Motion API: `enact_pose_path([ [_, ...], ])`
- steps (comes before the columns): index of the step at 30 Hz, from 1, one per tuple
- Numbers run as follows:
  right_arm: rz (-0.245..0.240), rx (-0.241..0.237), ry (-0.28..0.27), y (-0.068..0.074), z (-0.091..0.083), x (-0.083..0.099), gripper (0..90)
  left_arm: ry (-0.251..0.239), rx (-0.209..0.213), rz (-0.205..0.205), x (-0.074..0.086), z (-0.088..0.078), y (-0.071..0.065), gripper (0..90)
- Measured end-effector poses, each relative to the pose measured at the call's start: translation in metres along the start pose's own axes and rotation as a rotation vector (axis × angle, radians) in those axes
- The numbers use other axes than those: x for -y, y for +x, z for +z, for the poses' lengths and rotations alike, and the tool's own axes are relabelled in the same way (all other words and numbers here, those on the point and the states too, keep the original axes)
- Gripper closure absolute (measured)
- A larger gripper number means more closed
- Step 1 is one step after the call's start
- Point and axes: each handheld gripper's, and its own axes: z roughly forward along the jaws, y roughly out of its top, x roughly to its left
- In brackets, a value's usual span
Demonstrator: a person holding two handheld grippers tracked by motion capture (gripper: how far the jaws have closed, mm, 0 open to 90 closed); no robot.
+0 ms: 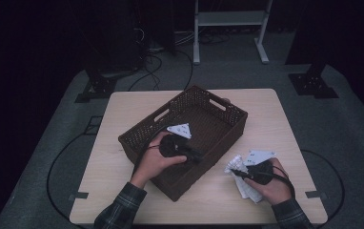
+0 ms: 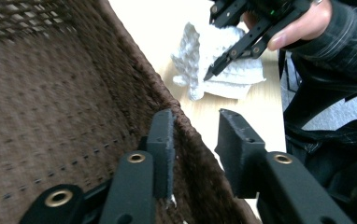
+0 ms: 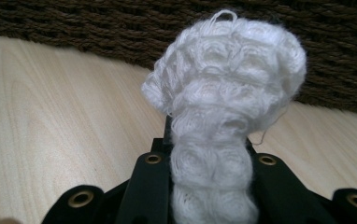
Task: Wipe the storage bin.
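Here the right gripper (image 3: 209, 154) has its fingers pinching a white knitted cloth (image 3: 223, 93), which bunches up between them just above the tabletop (image 3: 50, 116), beside the brown wicker basket (image 1: 189, 138). The left gripper (image 2: 195, 140) holds its fingers spread astride the basket wall, not yet pressing it. Steadying that wall firmly should let the cloth be lifted over the rim cleanly. The left gripper view shows the rest of the cloth lying flat on the tabletop, hidden from the right gripper view.
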Motion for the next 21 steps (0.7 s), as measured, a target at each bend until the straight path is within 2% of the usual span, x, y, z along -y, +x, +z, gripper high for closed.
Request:
enact_pose_path([
  [2,0.005,0.002,-0.001,0.000,0.000,0.000,75.8,-0.015,0.014,-0.010,0.001,-0.011,-0.001,79.0],
  [3,0.009,0.004,-0.001,-0.001,-0.001,0.001,75.7,-0.020,0.015,-0.010,0.002,-0.016,-0.001,86.6],
  [5,0.010,0.009,-0.001,-0.003,0.000,0.002,75.7,-0.016,0.003,-0.016,0.006,-0.025,-0.003,89.6],
  [8,0.014,0.012,0.001,-0.005,-0.001,0.003,75.7,-0.016,-0.006,-0.034,0.014,-0.039,-0.006,89.7],
  [13,0.029,0.024,0.002,-0.008,-0.004,0.008,75.7,-0.033,-0.045,-0.058,0.038,-0.065,-0.016,89.5],
  [21,0.034,0.037,0.005,-0.010,-0.008,0.012,75.6,-0.028,-0.105,-0.094,0.071,-0.089,-0.032,88.6],
])
